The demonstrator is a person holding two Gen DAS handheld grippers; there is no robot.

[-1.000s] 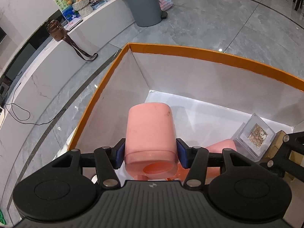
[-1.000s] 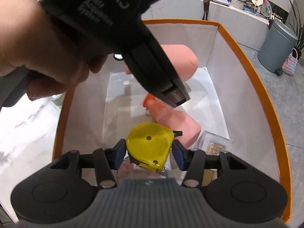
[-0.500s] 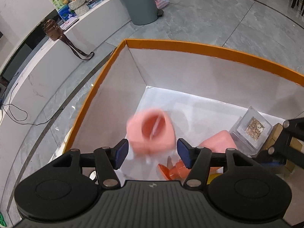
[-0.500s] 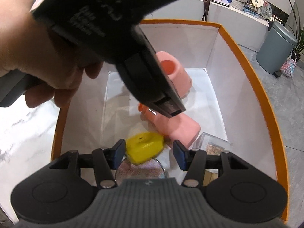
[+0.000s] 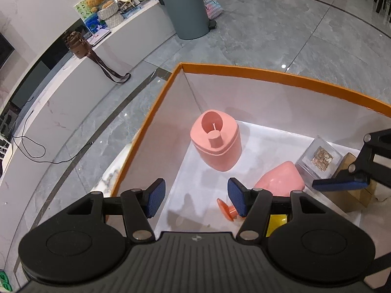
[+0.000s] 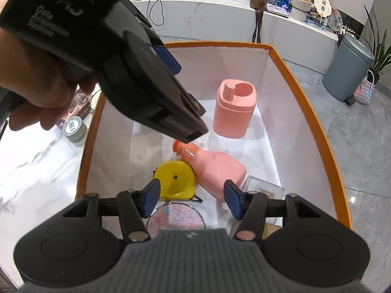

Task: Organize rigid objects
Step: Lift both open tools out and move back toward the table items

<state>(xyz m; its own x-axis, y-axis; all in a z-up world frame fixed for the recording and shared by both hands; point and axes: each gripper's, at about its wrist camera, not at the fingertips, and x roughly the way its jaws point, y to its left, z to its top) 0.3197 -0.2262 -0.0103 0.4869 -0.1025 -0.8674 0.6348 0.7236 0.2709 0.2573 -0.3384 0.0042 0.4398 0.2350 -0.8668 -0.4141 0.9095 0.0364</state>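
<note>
An orange-rimmed white box (image 5: 268, 73) holds the objects. A pink lidded container (image 5: 216, 144) stands upright near its far corner. A pink bottle (image 5: 281, 179) with an orange cap lies on its side nearer me. My left gripper (image 5: 195, 200) hangs above the box floor, open and empty. In the right wrist view a yellow tape measure (image 6: 176, 179) lies flat on the floor beside the bottle (image 6: 215, 168). My right gripper (image 6: 191, 199) hovers over it, open, with its pads clear of it. A hand holds the left gripper at upper left there.
A clear case with brown bits (image 5: 320, 156), a cardboard box (image 5: 354, 190) and a round mosaic disc (image 6: 174, 219) also lie in the box. Outside it, a small white jar (image 6: 74, 128) stands on the marble top. A grey bin (image 5: 185, 9) stands on the tiled floor.
The left gripper let go of the pink container, which dropped and now stands in the box, and the gripper rose. The right gripper released the yellow tape measure onto the box floor.
</note>
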